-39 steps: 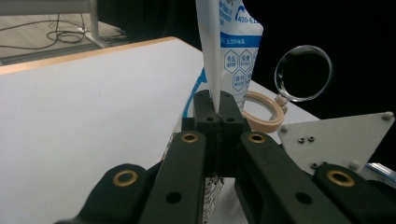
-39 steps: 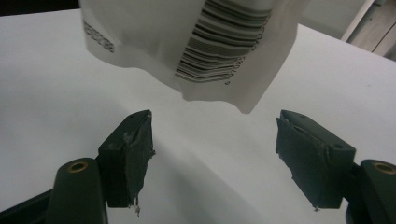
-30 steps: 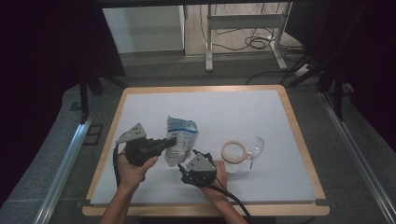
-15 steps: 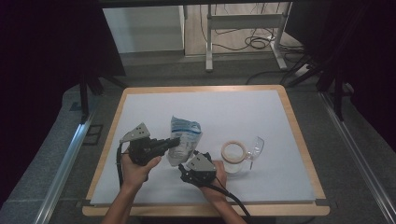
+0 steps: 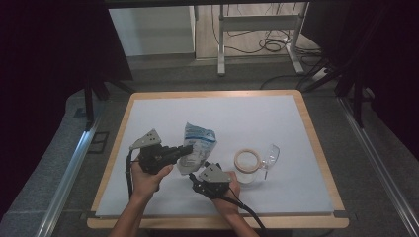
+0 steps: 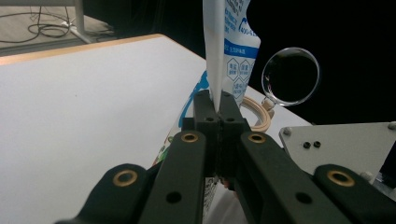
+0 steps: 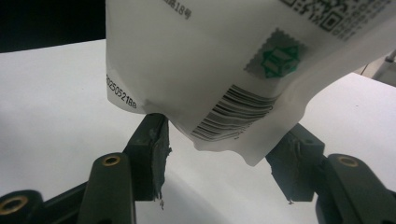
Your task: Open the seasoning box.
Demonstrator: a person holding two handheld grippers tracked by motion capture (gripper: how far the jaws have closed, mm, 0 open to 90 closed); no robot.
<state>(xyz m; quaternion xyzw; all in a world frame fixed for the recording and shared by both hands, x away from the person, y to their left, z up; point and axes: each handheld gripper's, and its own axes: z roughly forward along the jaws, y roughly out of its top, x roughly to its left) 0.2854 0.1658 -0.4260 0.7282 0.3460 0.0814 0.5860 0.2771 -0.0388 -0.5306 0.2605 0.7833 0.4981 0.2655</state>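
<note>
Left gripper [image 6: 218, 109] was clamped on the pouch [image 5: 196, 146]; right gripper [image 7: 224, 163], jaws just closing but apart, risked pinching only its floppy corner and slipping.

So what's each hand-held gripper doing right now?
Left hand-held gripper: closed on the white pouch.
Right hand-held gripper: open, jaws just been closing around the pouch's corner, not yet pressing.

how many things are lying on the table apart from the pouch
2: a tape roll right of the right gripper, and a clear magnifier touching the roll's right side. The pouch may hide more.
</note>
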